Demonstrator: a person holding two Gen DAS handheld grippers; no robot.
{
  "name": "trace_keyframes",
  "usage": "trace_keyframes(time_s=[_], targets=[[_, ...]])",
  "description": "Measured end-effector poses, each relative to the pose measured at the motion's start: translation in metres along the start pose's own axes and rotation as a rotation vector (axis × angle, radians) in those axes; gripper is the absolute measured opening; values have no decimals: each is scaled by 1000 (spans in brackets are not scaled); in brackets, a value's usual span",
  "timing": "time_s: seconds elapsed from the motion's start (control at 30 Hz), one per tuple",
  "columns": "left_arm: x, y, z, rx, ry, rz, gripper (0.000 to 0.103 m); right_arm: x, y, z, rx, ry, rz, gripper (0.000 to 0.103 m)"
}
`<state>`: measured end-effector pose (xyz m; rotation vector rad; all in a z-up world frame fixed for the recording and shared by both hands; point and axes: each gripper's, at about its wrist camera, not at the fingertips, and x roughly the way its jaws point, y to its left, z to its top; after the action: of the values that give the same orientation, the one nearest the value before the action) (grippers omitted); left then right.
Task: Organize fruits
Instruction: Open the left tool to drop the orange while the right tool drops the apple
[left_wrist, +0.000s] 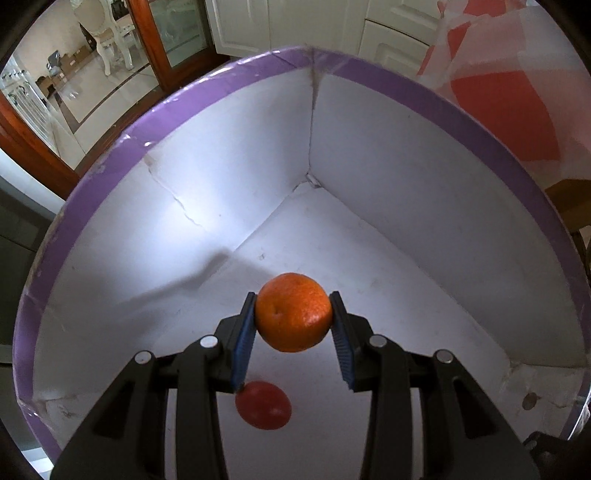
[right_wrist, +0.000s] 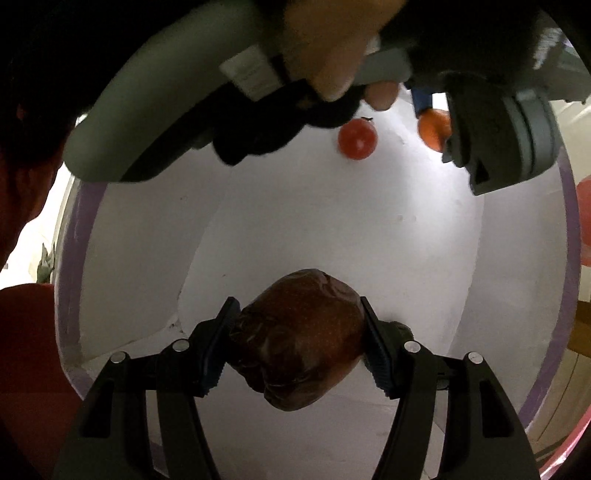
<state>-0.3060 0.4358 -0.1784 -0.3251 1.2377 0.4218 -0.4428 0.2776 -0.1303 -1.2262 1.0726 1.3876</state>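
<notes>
The large white cardboard box with a purple rim (left_wrist: 229, 74) serves as the collecting place, so both claws reach down inside its walls. The right claw (right_wrist: 297, 339) pinches a dark red, wrinkled apple-like fruit (right_wrist: 299, 339) above the box floor, seemingly ready to set it down. The left claw (left_wrist: 293, 321) pinches a round orange tangerine (left_wrist: 293, 312) by its sides, held off the floor, probably for the same reason. A small red tomato (left_wrist: 263, 405) already lies on the floor, just below the left claw.
</notes>
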Motion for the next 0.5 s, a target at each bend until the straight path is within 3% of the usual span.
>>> trace_keyframes(time_s=[0.23, 0.3, 0.4, 0.5], targets=[[14, 1, 9, 0, 30, 16, 40, 1, -20, -4, 35, 3, -1, 65], [13, 2, 13, -9, 30, 24, 53, -9, -23, -4, 40, -41, -3, 76], [6, 4, 16, -24, 6, 40, 71, -27, -27, -1, 49, -90, -10, 77], [-8, 5, 19, -29, -34, 65, 81, -48, -31, -8, 58, -155, -16, 77]])
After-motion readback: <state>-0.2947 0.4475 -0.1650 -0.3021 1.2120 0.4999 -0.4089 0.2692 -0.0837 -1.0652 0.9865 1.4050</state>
